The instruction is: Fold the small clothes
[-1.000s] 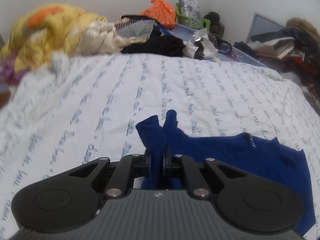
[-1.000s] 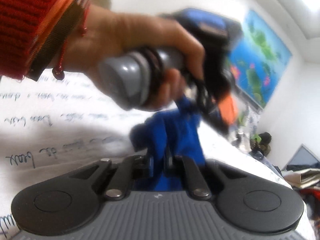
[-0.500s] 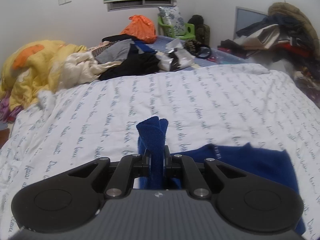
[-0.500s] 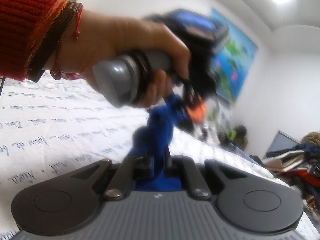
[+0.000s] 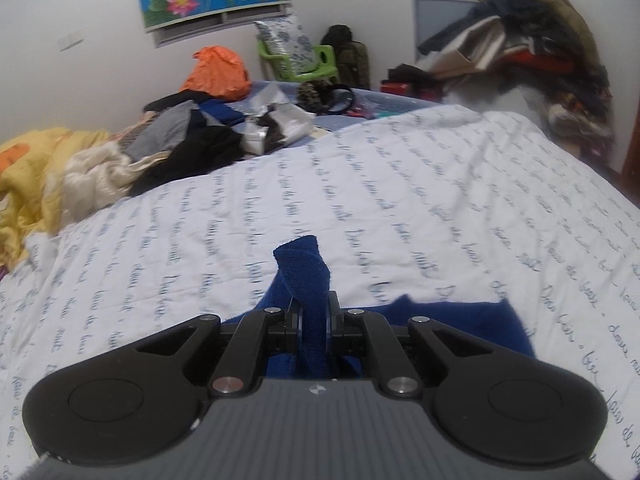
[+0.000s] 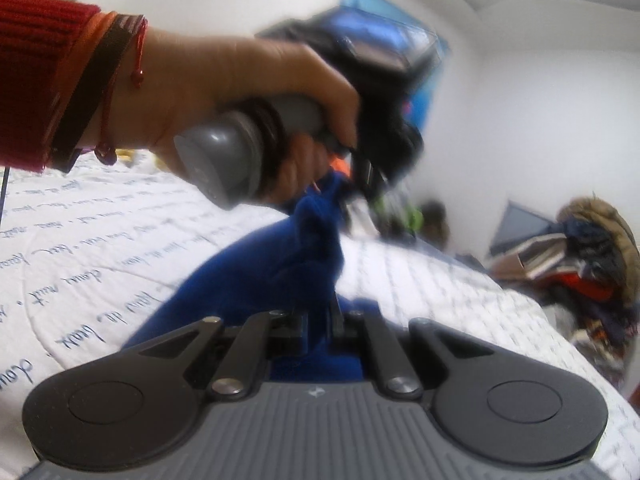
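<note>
The dark blue fleece garment (image 5: 310, 280) is pinched in the left claw (image 5: 314, 320), its gathered corner standing up toward 12 o'clock while the rest trails toward 4 o'clock over the white script-printed bed sheet (image 5: 440, 200). Only the right wrist view shows the person's left hand (image 6: 240, 96) gripping the grey handle, the cloth (image 6: 280, 264) strung from 7 to 1 o'clock between the tools. The right claw (image 6: 318, 320) is likewise nearly closed, clamping a fold of it.
</note>
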The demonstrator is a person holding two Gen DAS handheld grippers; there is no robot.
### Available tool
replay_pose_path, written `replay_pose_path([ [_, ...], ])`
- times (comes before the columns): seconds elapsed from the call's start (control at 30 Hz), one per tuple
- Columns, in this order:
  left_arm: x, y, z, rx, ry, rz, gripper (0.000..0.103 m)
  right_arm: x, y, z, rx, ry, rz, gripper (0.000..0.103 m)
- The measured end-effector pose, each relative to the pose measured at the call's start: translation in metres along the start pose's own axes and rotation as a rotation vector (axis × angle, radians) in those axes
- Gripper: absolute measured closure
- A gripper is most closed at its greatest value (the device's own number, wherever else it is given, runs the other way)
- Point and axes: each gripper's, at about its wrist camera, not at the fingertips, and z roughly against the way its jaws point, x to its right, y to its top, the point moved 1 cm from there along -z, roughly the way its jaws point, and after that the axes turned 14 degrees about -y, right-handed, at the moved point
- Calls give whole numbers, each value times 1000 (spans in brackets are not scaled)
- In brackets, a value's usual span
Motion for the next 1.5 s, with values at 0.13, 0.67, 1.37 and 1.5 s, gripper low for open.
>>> replay_pose_path([
  [0.13,27,3,-20,-16,-11,-41,92,28,-14,-14,-70,-28,-67,96],
  [0.67,109,-15,-99,-130,-9,-198,89,109,-66,-43,-373,24,-429,96],
  [1.37,10,-76,12,51,9,-28,0,148,-91,-66,-529,185,-690,94],
  [1.5,3,-120,50,88,27,-73,0,152,-90,-68,-551,201,-711,93],
])
